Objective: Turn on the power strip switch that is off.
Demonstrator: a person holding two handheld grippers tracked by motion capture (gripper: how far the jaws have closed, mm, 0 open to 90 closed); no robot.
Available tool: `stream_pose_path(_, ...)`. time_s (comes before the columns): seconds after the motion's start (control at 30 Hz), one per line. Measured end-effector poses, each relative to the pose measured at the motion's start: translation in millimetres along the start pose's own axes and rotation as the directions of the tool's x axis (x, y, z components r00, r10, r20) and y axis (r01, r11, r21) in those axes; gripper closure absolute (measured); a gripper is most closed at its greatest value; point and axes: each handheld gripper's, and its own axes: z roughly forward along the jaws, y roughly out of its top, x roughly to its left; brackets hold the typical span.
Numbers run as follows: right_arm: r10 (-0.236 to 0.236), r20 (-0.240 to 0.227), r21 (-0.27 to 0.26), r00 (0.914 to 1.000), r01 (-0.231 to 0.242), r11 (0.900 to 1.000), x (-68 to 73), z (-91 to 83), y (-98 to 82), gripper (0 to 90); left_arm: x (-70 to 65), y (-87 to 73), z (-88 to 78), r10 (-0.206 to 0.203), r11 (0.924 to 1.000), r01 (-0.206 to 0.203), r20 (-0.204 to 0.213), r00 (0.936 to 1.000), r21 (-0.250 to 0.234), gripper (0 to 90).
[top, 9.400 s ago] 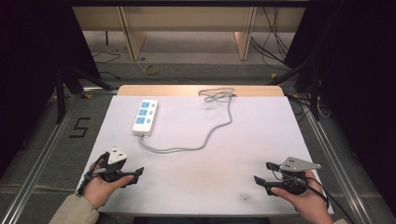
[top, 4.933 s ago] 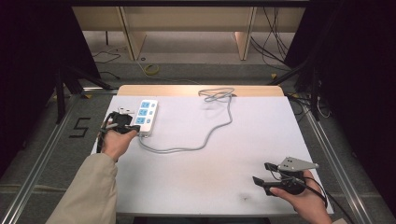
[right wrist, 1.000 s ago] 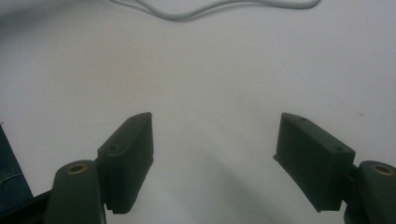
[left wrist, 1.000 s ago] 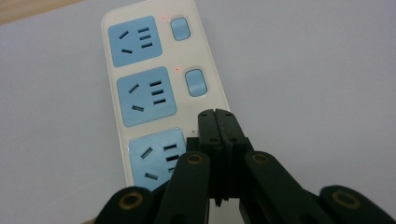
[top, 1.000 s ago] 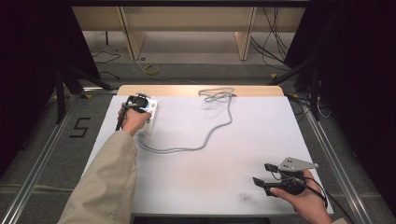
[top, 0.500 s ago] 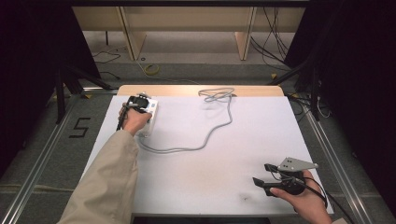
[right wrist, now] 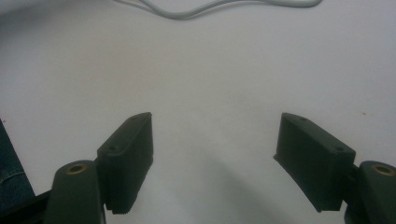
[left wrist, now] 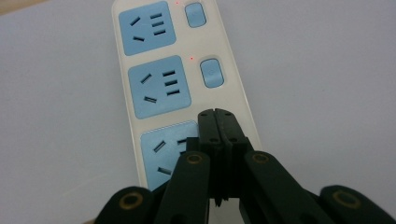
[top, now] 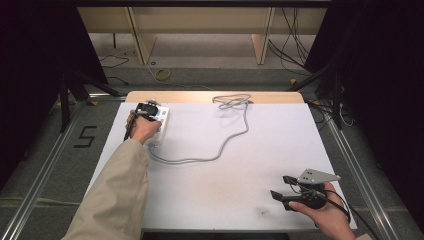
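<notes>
The white table (top: pixel 225 165) carries a power strip (left wrist: pixel 180 88) at its far left corner, its grey cord (top: pixel 220 150) snaking away from the strip toward the far edge. The left gripper (left wrist: pixel 217 122), jaws pressed together and holding nothing, sits tip-down over the strip's nearest switch. The right gripper (right wrist: pixel 215 154) rests well apart from the strip, jaws wide and empty. Pressing off-centre could slide the light strip or jab the neighbouring socket instead.

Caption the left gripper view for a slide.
Closed left gripper fingers over the nearest switch of a white power strip with blue sockets.
</notes>
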Motion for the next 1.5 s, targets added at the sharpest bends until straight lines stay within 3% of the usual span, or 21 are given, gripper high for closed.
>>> stream_pose_path(0.2,0.003,0.006,-0.004,1.0,-0.003,1.0,-1.5,0.1,0.0,27.9,-4.2,4.0,-4.7,0.015,0.9991,-0.015,0.015,0.9998,-0.04,90.0)
stream_pose_path(0.3,0.004,0.006,-0.002,1.0,-0.004,1.0,-1.2,0.3,-0.1,27.9,-6.4,5.6,-4.0,0.038,0.9992,-0.038,0.009,0.9992,-0.01,90.0)
stream_pose_path(0.37,0.004,0.005,-0.003,1.0,-0.004,1.0,-0.9,-0.1,0.0,27.9,-6.3,4.4,-2.0,0.025,0.9997,-0.025,0.01,0.9996,0.001,90.0)
stream_pose_path(1.1,-0.001,0.006,-0.007,1.0,0.001,1.0,-0.7,-0.4,0.1,27.9,-10.1,8.0,-0.6,0.036,0.9986,-0.036,-0.002,0.9993,0.038,90.0)
stream_pose_path(1.2,-0.002,0.004,-0.008,1.0,0.002,1.0,-0.3,-0.2,0.3,27.9,-9.5,7.6,-0.3,0.061,0.9969,-0.06,-0.032,0.9976,0.052,90.0)
stream_pose_path(1.37,-0.001,0.004,-0.005,1.0,0.001,1.0,-0.3,0.0,0.2,27.9,-10.7,7.1,-0.3,0.08,0.9957,-0.078,-0.037,0.9961,0.049,90.0)
stream_pose_path(1.5,-0.003,0.005,-0.006,1.0,0.003,1.0,-0.1,-0.1,0.4,27.9,-11.4,8.4,-0.7,0.046,0.9985,-0.046,0.003,0.9989,0.028,90.0)
